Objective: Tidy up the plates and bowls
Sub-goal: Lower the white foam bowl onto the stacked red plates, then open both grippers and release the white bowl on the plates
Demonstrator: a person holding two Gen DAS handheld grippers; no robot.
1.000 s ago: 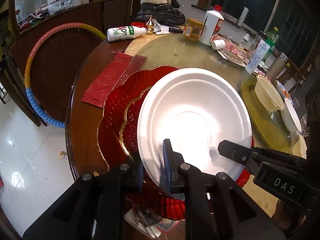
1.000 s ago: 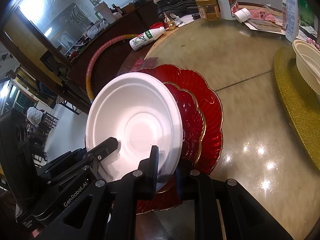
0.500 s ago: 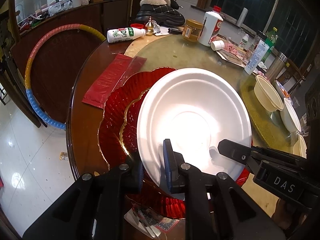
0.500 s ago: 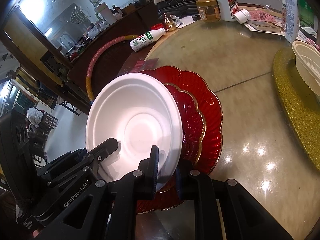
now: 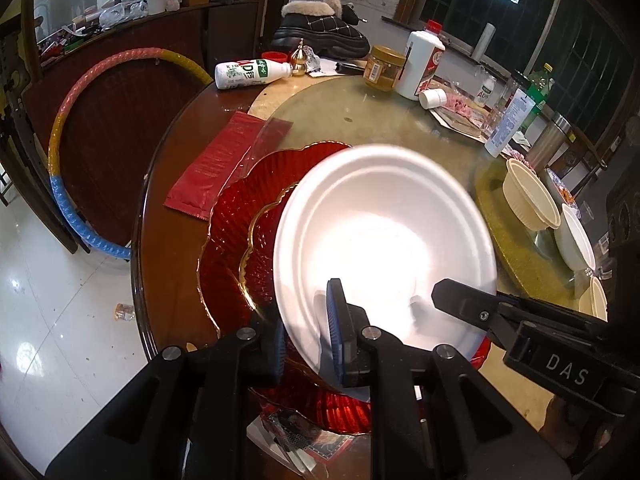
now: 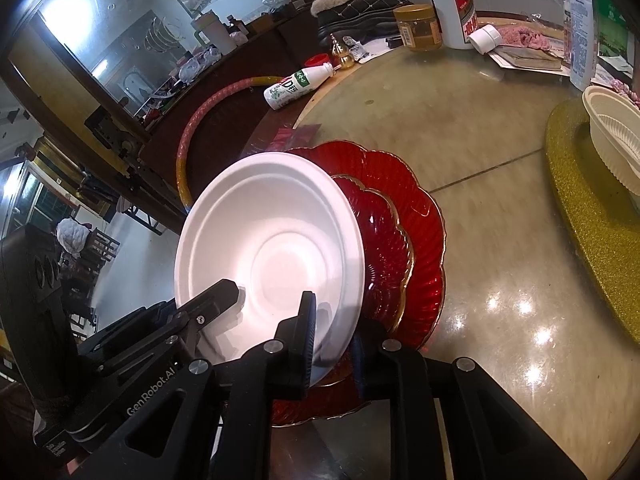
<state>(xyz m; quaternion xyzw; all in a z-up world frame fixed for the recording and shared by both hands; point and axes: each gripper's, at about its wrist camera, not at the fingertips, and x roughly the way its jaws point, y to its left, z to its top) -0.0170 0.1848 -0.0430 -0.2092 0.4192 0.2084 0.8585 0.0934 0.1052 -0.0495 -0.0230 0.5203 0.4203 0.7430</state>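
You've got the white foam plate [image 5: 384, 240] at frame centre, tilted over the two stacked red scalloped plates [image 6: 404, 240] on the table [image 6: 500, 208]. Left tongs [image 5: 308, 328] are pinched tight on its near rim. Right tongs [image 6: 332, 332] are opening, rim between the pads w/ a gap showing. Step looks like setting it onto the stack; next, lower it flat & let the left side go too.
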